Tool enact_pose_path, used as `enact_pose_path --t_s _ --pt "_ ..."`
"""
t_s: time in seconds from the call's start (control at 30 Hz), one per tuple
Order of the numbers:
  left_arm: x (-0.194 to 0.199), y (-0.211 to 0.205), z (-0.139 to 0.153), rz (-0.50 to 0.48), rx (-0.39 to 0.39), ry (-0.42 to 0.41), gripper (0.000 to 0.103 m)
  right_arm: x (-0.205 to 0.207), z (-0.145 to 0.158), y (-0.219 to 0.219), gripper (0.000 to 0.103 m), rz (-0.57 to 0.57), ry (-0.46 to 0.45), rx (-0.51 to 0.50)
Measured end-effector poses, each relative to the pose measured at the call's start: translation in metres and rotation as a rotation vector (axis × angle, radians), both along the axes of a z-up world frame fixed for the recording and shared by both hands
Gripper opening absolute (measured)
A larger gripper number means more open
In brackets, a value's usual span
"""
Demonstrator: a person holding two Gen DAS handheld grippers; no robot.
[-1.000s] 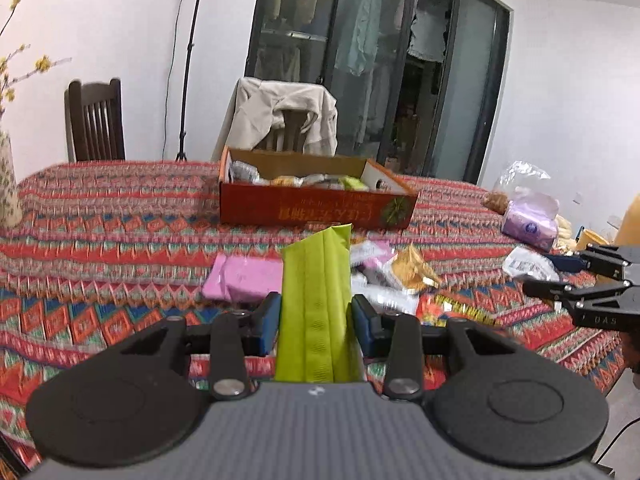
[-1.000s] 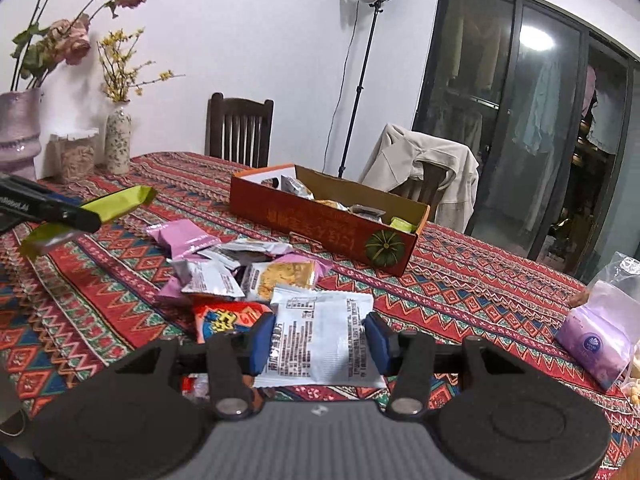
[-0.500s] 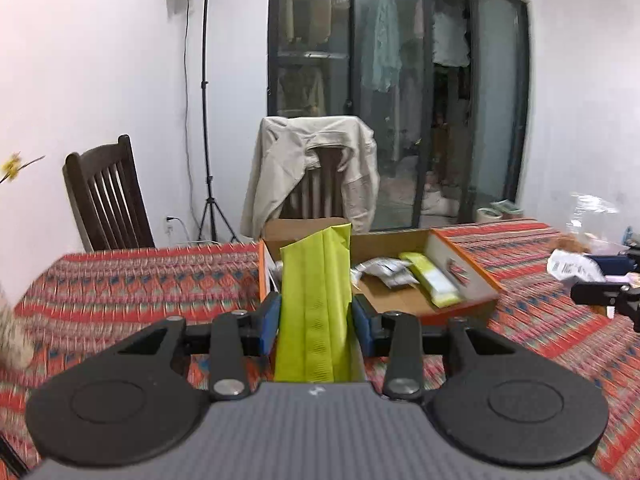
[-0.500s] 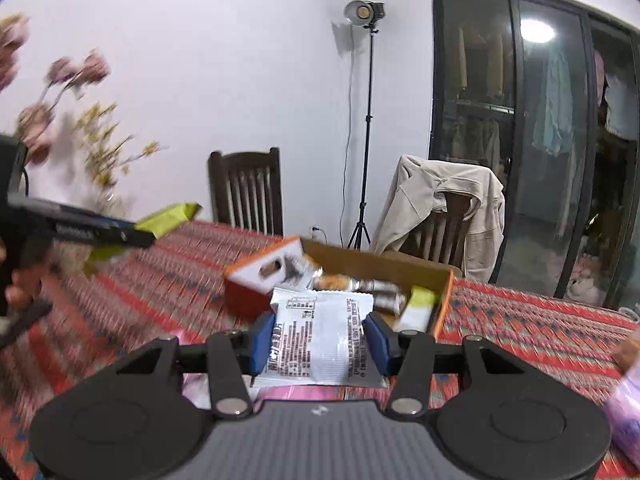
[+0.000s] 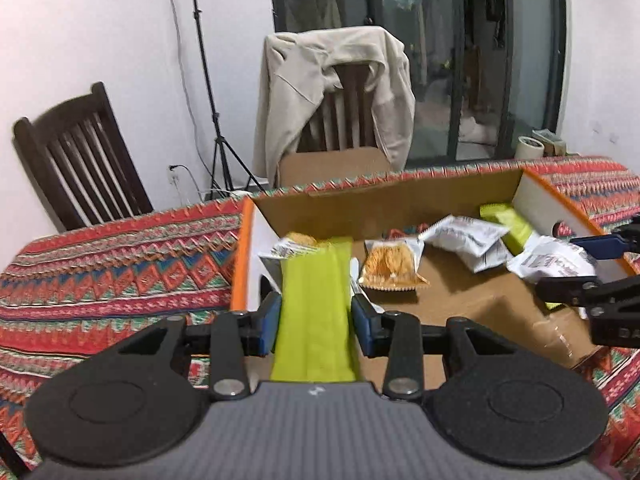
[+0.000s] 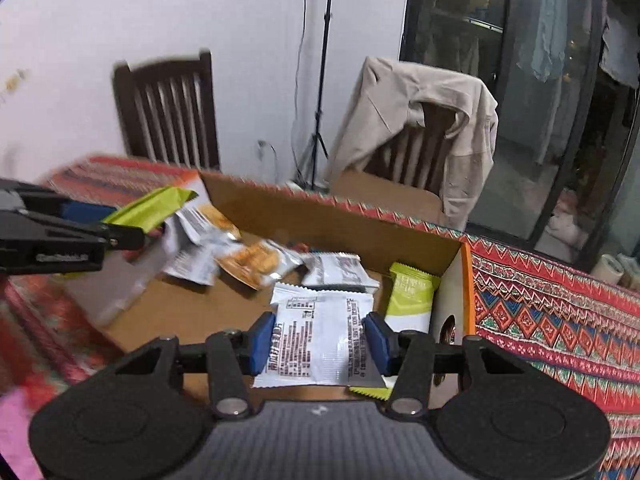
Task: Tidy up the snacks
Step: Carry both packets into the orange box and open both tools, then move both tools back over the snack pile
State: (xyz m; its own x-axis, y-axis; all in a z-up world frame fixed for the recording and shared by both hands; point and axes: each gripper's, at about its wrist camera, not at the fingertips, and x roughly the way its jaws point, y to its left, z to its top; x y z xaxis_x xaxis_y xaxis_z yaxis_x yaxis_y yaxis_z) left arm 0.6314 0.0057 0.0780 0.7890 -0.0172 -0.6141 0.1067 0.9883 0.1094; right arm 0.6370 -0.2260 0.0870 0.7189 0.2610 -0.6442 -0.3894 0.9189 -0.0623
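My left gripper point(image 5: 316, 314) is shut on a lime-green snack packet point(image 5: 316, 308) and holds it over the left end of an open cardboard box point(image 5: 400, 196) with orange sides. My right gripper point(image 6: 320, 340) is shut on a white snack packet point(image 6: 316, 340) and holds it over the box's right end point(image 6: 466, 280). Inside the box lie a cracker packet point(image 5: 392, 268), white packets point(image 5: 464, 240) and a green packet point(image 6: 412, 292). The left gripper with its green packet shows at the left of the right wrist view point(image 6: 120, 236); the right gripper shows at the right edge of the left wrist view point(image 5: 576, 264).
The box stands on a table with a red patterned cloth point(image 5: 100, 264). Two dark wooden chairs stand behind it: one bare point(image 5: 76, 156), one draped with a beige jacket point(image 5: 336, 80). A light stand point(image 5: 212, 100) is against the wall. Glass doors point(image 6: 560, 80) are at the back right.
Both grippers have moved forward from the loose snack pile to above the open box, each still holding its packet. The box now fills the lower views.
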Motion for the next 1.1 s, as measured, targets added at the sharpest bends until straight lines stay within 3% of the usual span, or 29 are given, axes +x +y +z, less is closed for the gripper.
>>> enact_pose_path --t_s 0.1,0.2,0.3,0.47,0.6,0.67,0.8,0.87,1.1 --pt "0.002 0.001 -0.011 -0.011 0.011 0.009 0.039 0.010 -0.019 0.007 0.049 -0.009 0.033 -0.061" --pt "0.000 -0.001 -0.019 -0.018 0.022 0.032 0.040 0.009 -0.028 0.002 0.051 -0.037 0.012 -0.132" --pt "-0.005 -0.001 -0.017 -0.029 0.014 0.043 0.043 0.003 -0.030 -0.010 0.057 -0.050 0.006 -0.117" --pt "-0.025 0.001 0.009 -0.031 -0.011 0.027 0.047 -0.014 -0.012 -0.021 0.061 -0.048 -0.030 -0.090" --pt "-0.055 0.000 0.045 -0.031 -0.031 -0.009 0.066 -0.043 0.019 -0.028 0.062 -0.037 -0.073 -0.066" --pt "-0.077 -0.001 0.066 -0.044 -0.040 -0.039 0.069 -0.062 0.037 -0.034 0.064 -0.027 -0.093 -0.041" --pt "-0.138 -0.007 0.104 -0.081 -0.043 -0.132 0.085 -0.109 0.075 -0.051 0.073 -0.013 -0.147 -0.002" --pt "-0.173 -0.010 0.119 -0.112 -0.053 -0.177 0.087 -0.139 0.092 -0.061 0.075 -0.004 -0.177 0.017" --pt "-0.292 -0.003 0.134 -0.128 -0.101 -0.317 0.099 -0.245 0.117 -0.097 0.088 0.025 -0.271 0.090"
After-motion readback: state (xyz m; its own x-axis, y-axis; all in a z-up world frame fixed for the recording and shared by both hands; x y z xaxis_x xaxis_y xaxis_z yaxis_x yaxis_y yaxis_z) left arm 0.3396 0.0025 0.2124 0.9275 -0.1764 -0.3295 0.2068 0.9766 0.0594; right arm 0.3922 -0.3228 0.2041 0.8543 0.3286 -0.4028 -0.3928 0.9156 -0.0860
